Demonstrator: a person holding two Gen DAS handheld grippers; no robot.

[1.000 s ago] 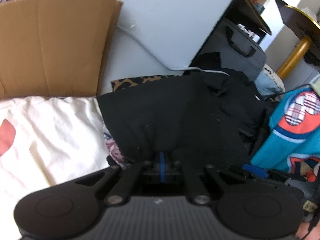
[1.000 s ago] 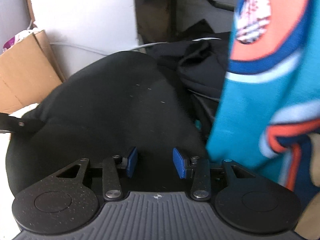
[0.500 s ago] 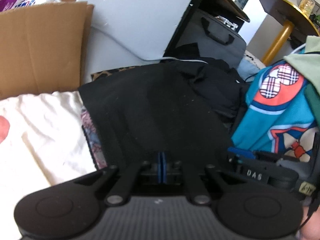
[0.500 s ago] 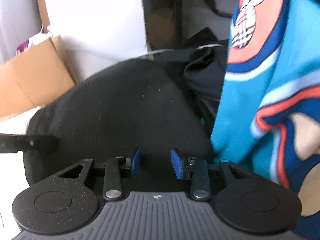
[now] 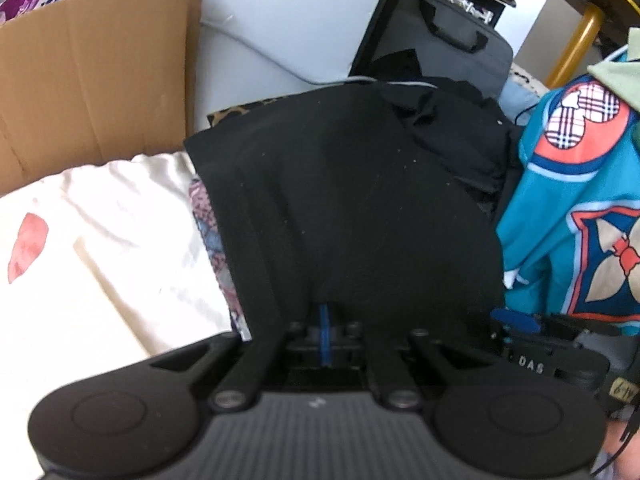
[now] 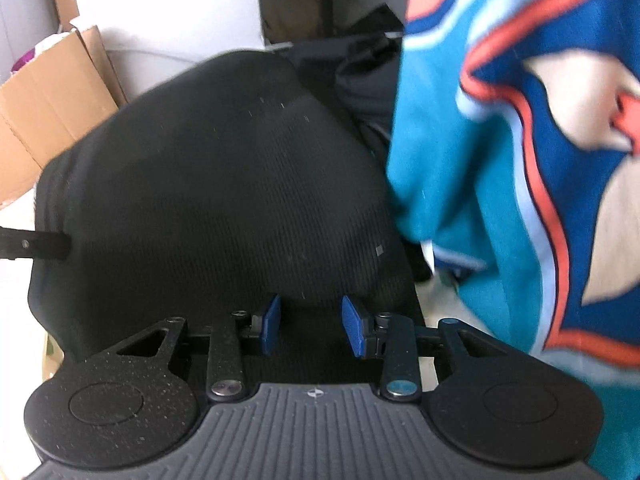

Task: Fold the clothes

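We clench our left gripper point(image 5: 325, 330) on the near hem of the black garment point(image 5: 360, 208), spread toward twelve o'clock. Our right gripper point(image 6: 310, 328) stands released over it point(image 6: 224, 184). A teal jersey point(image 6: 520, 160) hangs at three o'clock.

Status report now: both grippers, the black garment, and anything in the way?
Left gripper shut on black garment. Right gripper open, pads over the same garment, not pressing. Teal jersey hangs close on the right, crowding it.
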